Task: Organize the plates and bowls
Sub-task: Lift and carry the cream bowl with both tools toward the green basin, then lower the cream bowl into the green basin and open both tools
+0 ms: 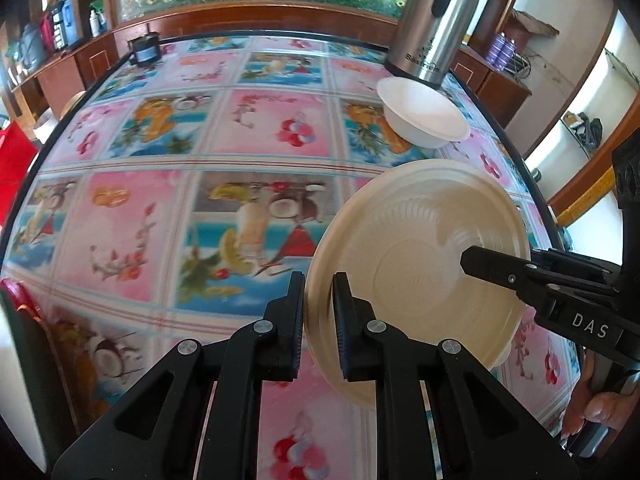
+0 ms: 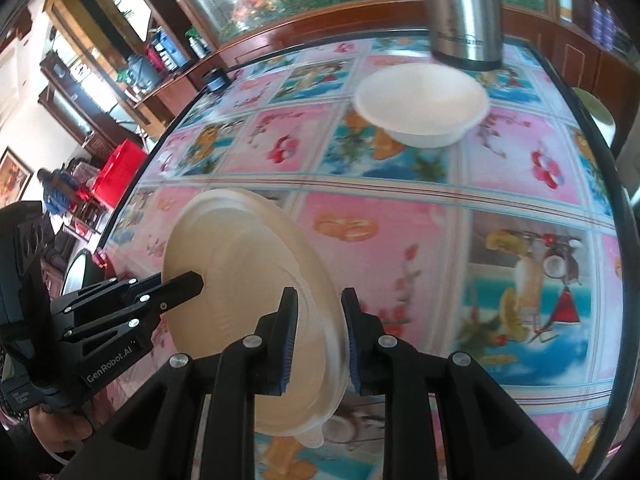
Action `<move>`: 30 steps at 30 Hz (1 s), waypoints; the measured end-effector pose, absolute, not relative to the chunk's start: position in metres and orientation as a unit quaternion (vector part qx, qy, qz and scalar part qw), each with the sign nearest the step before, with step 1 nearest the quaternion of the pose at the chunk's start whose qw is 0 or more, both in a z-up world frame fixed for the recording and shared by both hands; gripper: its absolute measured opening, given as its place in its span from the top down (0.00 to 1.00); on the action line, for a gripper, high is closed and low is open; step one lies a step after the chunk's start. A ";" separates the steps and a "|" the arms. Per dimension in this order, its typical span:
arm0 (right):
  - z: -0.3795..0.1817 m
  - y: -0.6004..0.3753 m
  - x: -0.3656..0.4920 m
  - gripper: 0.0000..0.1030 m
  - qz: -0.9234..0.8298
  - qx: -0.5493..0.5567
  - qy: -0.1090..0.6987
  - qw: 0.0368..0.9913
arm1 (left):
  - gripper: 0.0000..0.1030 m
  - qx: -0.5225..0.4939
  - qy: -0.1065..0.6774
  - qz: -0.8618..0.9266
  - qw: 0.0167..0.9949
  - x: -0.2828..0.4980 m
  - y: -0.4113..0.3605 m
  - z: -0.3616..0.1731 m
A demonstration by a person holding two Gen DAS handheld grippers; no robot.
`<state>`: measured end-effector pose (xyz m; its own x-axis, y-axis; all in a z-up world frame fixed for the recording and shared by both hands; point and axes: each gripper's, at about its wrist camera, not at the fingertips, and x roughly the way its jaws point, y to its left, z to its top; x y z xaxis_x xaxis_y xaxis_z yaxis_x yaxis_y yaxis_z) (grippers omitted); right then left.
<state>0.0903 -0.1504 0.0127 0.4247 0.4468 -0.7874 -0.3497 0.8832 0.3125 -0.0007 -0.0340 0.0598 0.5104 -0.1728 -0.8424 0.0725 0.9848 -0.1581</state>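
Gripping the beige plate (image 1: 416, 264) by its rim, my left gripper (image 1: 318, 320) holds it above the table (image 1: 168, 160); a white bowl (image 1: 422, 114) sits beyond. From the right wrist, my right gripper (image 2: 318, 338) pinches the opposite rim.

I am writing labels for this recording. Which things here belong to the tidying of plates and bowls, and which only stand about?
Job:
- plate, gripped at opposite rims by left gripper and right gripper
- white bowl

Standing about:
- steel flask
- small black box
- red box
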 end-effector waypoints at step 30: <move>0.055 0.127 0.030 0.72 0.416 -0.091 0.456 0.782 | 0.87 -0.123 0.432 0.086 0.889 -0.133 0.225 0.127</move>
<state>0.0298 0.1273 0.0548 0.2394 0.5669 -0.7882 -0.7330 0.6379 0.2362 -0.1329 0.2254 0.1271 0.6125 0.0456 -0.7892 -0.2589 0.9548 -0.1457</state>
